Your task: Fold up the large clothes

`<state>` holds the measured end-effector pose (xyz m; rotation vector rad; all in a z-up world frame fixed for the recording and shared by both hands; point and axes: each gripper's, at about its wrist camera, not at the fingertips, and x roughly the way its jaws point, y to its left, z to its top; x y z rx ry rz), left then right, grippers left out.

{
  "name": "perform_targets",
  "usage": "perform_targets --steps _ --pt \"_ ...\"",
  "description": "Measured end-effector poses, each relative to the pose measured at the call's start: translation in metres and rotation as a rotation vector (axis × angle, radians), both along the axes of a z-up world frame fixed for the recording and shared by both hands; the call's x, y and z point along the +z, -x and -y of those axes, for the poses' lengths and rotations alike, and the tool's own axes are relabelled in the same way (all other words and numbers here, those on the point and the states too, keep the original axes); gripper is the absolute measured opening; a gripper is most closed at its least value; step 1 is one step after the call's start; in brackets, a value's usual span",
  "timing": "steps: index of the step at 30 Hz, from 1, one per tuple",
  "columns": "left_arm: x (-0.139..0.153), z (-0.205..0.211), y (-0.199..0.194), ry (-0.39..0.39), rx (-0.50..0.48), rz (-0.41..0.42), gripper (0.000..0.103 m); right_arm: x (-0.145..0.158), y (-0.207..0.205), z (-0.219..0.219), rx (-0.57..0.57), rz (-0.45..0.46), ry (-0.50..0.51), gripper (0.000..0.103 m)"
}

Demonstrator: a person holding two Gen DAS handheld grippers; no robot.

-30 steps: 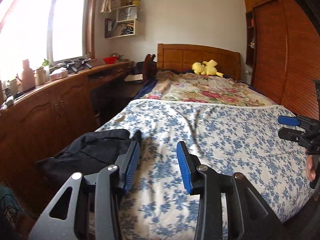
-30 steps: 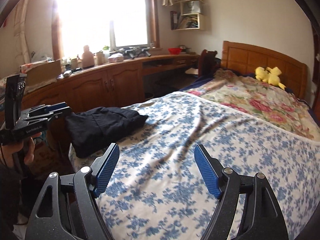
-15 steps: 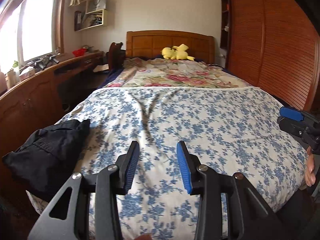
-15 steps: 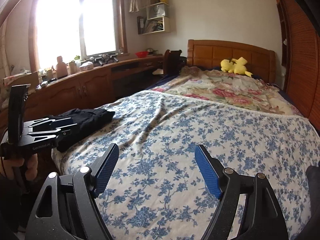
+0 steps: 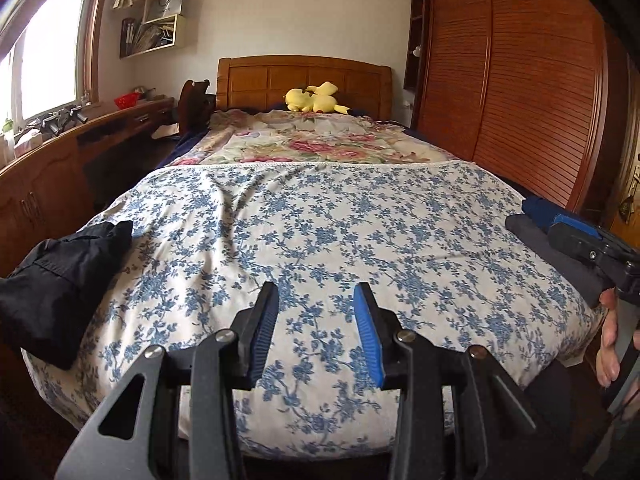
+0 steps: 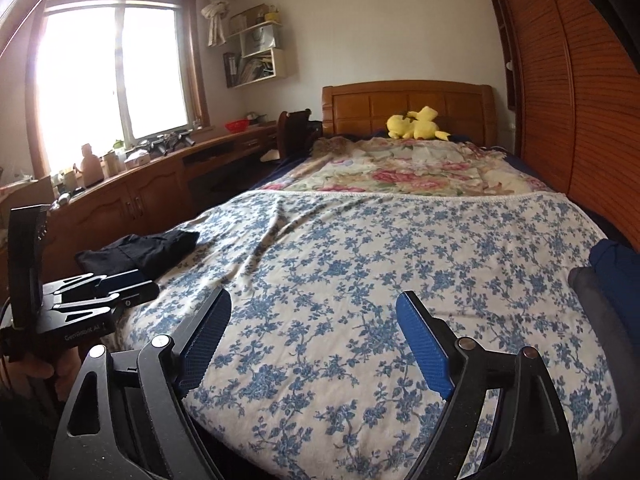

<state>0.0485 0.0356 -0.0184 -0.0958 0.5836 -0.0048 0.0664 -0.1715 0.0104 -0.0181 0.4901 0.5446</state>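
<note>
In the left wrist view, your left gripper sits at bottom center above the blue-flowered bedspread, jaws moderately spread and holding nothing. The black garment lies bunched at the left edge of the frame on the bed's corner. Folded dark clothes rest at the right edge.

In the right wrist view, your right gripper hangs at the bottom, jaws spread wide and empty. The black garment lies at middle left.

Black garment, folded, on bed's left edge.
</note>
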Motion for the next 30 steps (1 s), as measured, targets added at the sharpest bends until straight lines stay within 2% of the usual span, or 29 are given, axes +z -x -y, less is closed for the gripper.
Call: perform_targets --steps 7,17,30 --pt "0.022 0.018 0.009 -0.019 0.004 0.053 0.037 0.004 0.014 0.025 -0.112 0.033 0.01 0.087" --pt "0.059 0.038 0.024 -0.035 -0.011 0.147 0.037 0.035 0.031 0.052 -0.2 0.127 -0.026 0.087" --pt "0.063 0.047 0.031 -0.05 -0.014 0.169 0.037 0.037 0.039 0.057 -0.212 0.14 -0.033 0.087"
